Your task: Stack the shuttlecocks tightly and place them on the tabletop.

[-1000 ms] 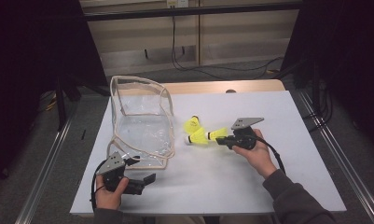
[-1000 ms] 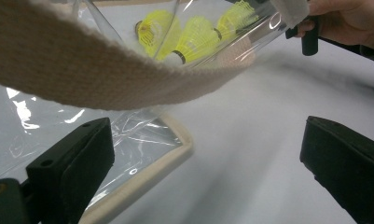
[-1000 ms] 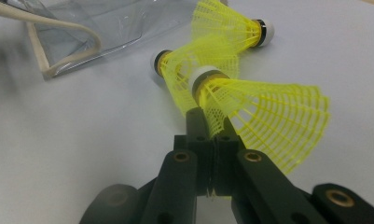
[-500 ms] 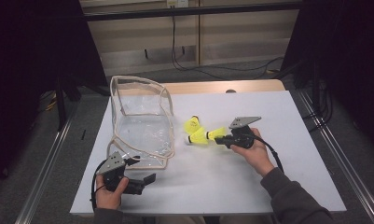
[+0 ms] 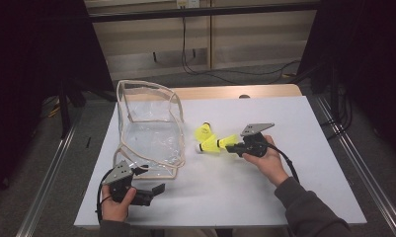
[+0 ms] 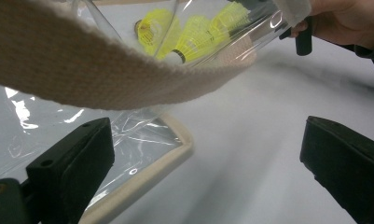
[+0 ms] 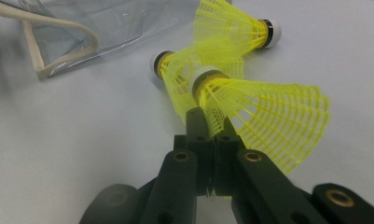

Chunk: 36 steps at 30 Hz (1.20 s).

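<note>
A clear plastic bag (image 5: 148,136) with beige trim stands on the white table (image 5: 304,128), left of centre. Three yellow shuttlecocks lie close together just right of it. My right gripper (image 5: 231,146) is shut on the net skirt of the nearest shuttlecock (image 7: 264,109). The second shuttlecock (image 7: 173,70) lies against the held one, and the third shuttlecock (image 7: 236,28) lies behind. At the front left, by the bag's lower trim (image 6: 142,172), my left gripper (image 5: 151,180) stands open with only table between its jaws. The bag's beige strap (image 6: 82,70) hangs across its view.
The table's wooden far edge (image 5: 210,92) runs behind the bag. Metal rails (image 5: 47,187) flank the table on both sides. Cables (image 5: 195,64) lie on the floor beyond. Bare white surface spreads across the front and right of the table.
</note>
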{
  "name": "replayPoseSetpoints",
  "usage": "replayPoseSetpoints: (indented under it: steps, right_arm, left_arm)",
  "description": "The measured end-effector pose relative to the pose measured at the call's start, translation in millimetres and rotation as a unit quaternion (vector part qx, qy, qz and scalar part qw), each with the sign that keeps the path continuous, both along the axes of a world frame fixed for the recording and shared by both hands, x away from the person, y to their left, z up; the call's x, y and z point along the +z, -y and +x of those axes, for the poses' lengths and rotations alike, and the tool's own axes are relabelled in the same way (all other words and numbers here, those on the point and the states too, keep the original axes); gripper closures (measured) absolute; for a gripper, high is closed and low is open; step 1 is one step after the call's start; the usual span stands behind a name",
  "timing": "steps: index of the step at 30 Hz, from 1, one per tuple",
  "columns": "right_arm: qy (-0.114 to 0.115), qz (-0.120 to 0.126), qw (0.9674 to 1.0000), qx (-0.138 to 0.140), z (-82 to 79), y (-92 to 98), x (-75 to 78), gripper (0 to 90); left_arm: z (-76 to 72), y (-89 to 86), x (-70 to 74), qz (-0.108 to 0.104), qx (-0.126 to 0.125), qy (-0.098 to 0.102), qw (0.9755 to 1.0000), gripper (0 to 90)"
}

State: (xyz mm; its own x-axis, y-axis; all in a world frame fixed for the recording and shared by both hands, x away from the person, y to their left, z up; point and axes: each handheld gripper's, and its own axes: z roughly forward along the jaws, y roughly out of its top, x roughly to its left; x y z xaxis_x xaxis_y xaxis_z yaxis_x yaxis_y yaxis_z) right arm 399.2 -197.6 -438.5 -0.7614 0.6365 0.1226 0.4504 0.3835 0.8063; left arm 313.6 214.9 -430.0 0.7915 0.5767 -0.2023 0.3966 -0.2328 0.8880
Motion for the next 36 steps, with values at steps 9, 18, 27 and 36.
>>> replayPoseSetpoints:
  steps: [9, 18, 27, 36]
  right_arm:
    - [-0.003, 0.002, 1.0, 0.0, -0.1, -2.4, -1.6, 89.1]
    - [0.0, -0.002, 1.0, 0.001, 0.4, -3.2, -2.7, 89.1]
    - [-0.001, -0.004, 1.0, 0.008, 0.8, -8.0, -3.9, 89.1]
    - [-0.002, -0.004, 0.9999, 0.01, 1.1, -10.8, -5.6, 89.1]
  left_arm:
    - [0.2, -0.2, -0.1, 0.003, 0.0, 0.0, 1.0, 2.9]
    - [0.3, -0.1, -0.2, 0.003, 0.001, 0.001, 1.0, 2.9]
    - [0.3, -0.1, -0.3, 0.003, 0.0, 0.001, 1.0, 2.9]
    - [0.1, -0.2, -0.1, 0.005, -0.001, 0.001, 1.0, 2.9]
